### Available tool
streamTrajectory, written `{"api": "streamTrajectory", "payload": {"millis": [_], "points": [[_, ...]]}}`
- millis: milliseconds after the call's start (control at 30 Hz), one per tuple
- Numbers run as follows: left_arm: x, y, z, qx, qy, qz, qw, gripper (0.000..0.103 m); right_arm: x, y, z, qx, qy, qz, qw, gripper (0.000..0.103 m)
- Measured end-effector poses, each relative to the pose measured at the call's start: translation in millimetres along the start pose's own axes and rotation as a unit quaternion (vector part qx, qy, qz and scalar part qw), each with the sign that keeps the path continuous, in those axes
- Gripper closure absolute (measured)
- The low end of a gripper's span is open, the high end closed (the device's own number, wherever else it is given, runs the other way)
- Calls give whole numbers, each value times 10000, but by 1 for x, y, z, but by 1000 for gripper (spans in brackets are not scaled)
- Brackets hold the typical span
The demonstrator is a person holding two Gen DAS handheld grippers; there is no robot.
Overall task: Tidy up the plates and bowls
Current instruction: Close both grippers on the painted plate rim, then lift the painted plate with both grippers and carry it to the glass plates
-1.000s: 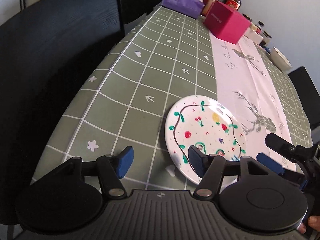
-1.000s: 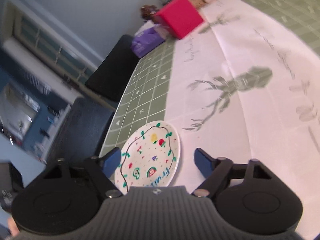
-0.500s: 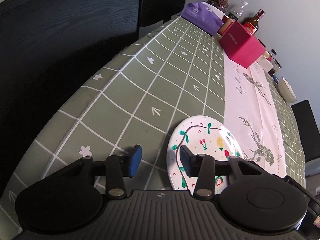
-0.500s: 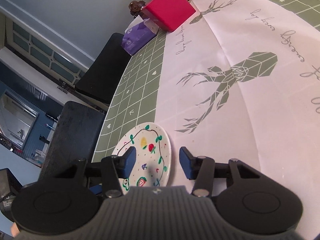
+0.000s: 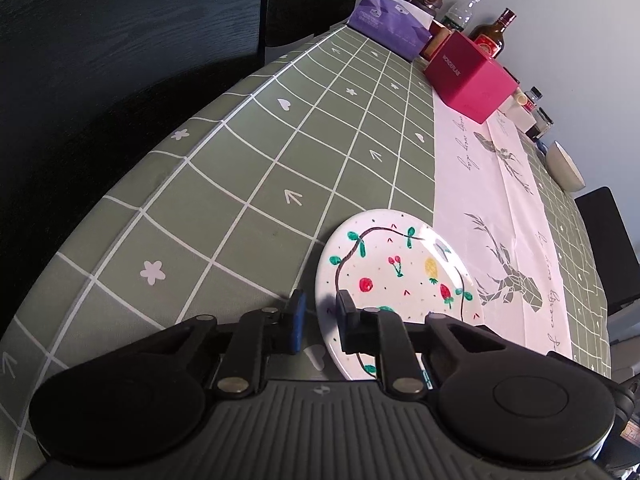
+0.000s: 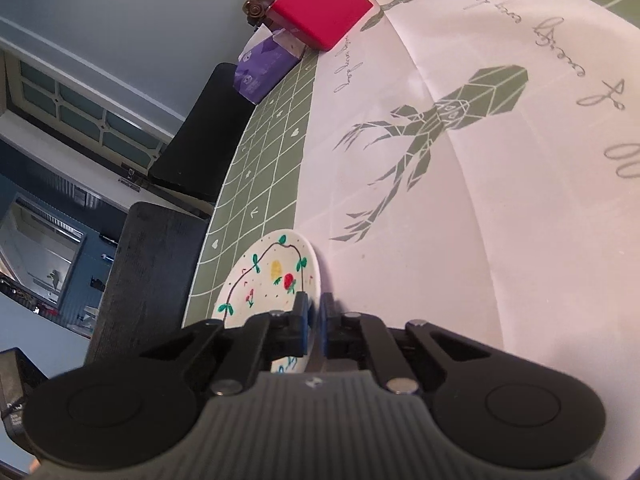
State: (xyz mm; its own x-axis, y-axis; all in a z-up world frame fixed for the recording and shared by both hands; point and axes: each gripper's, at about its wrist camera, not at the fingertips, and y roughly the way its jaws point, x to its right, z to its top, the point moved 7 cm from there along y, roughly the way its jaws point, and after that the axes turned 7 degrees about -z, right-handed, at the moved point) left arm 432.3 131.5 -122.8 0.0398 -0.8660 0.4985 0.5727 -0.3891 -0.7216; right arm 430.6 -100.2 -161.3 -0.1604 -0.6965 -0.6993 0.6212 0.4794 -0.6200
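Observation:
A small white plate [image 5: 400,276] painted with fruit and a vine ring lies on the green checked tablecloth [image 5: 280,152], partly on the white deer runner [image 5: 480,184]. My left gripper [image 5: 320,312] is shut on the plate's near left rim, one finger above and one beside it. In the right wrist view the same plate [image 6: 272,276] shows, and my right gripper [image 6: 314,312] is shut on its near right rim. A white bowl [image 5: 564,166] stands far off at the right table edge.
A pink box [image 5: 468,76], a purple tissue pack [image 5: 384,26], bottles [image 5: 492,34] and small jars [image 5: 540,120] line the far end of the table. Black chairs [image 5: 100,60] stand along the left side, another at the right [image 5: 612,252].
Both grippers have closed from wide open onto opposite rims of the plate. The left gripper moved in toward the plate's left rim, the right toward its right rim.

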Motion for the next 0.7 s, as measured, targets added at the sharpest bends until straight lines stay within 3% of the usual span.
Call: {"api": "streamTrajectory", "payload": {"millis": [167,267,400,500,600,700], "points": [[1,-2,-4,-157,-58,-123,9998,90,1,-6,-5,-162,72,-9,9998,100],[-4,-5,-9,-270,-327,-260,9988,81,3,-6,-3,-320,284,-17,9991,97],[-9,-6,-1,-138,-597,-304,9977,72,5,-8,3,-146,139,-52,9998,95],[-5,4,3,-176,-208,-548,9981,70,13,-7,2,-163,437,198,9987,94],[-10,5,5,-141,-450,-772,9959,69,18,-5,6,-257,695,334,9967,95],[-19,5,7,-232,-707,-1049,9917,70,13,-2,8,-319,568,326,9973,94]]}}
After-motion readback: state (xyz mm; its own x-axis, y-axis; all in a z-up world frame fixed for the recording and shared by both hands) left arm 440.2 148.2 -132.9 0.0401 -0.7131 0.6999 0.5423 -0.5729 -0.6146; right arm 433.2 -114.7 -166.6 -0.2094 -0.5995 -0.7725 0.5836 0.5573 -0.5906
